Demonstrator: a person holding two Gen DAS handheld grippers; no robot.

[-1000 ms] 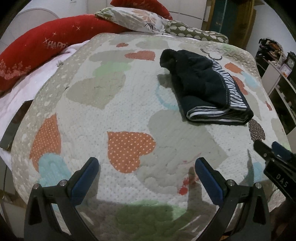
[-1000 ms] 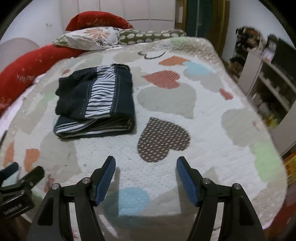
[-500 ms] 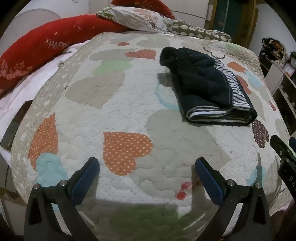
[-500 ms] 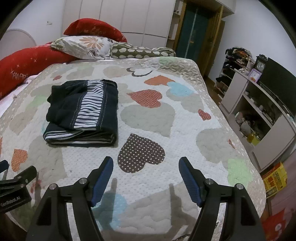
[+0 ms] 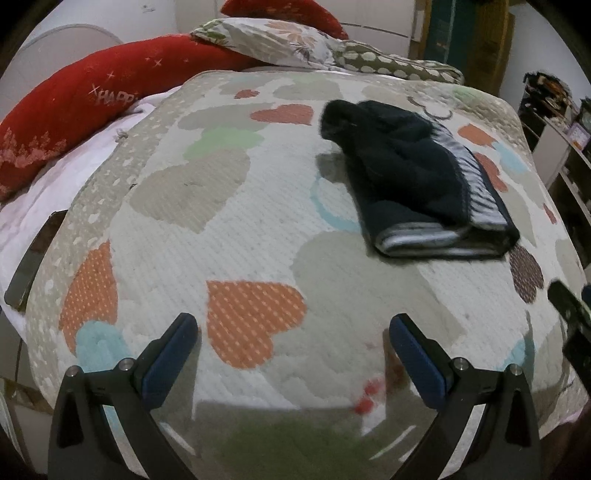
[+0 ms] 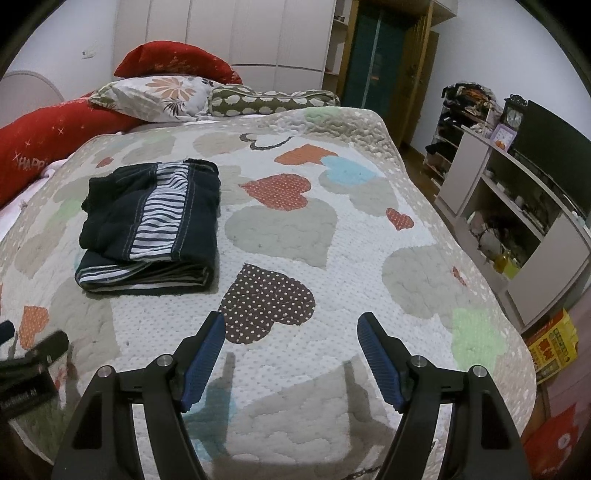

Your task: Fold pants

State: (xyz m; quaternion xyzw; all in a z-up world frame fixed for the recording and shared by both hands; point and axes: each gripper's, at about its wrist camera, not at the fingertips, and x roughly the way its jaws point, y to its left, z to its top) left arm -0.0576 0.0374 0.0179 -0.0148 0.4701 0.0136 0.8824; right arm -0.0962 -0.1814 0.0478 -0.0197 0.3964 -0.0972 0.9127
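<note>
Pants: the dark navy pants [image 6: 151,221] lie folded into a compact stack on the heart-patterned quilt [image 6: 280,229], with a zebra-striped panel on top and striped layers showing at the near edge.
Left gripper: the left gripper [image 5: 291,347] hangs over the near end of the quilt, its 2 blue-padded fingers [image 5: 170,354] spread wide with nothing between them, well apart from the pants.
Right gripper: the right gripper [image 6: 291,350] also stands spread and holds nothing, above a brown dotted heart [image 6: 266,302], near the pants but clear of them.
Left wrist view only: pale pink sheet [image 5: 48,192] beside the quilt's edge and a dark flat object [image 5: 33,254] lying on it; the pants [image 5: 417,177] look blurred here, and the other gripper is a dark smear at the right border.
Right wrist view only: white wardrobe doors [image 6: 229,33], a dark green door [image 6: 373,55], shelving unit [image 6: 517,206] with a clock [image 6: 514,116] and black screen [image 6: 554,140], yellow box [image 6: 552,343] on the floor.
Both views: long red cushion [image 5: 92,107], floral pillow [image 6: 162,94], olive spotted bolster [image 6: 273,99] at the head of the bed.
</note>
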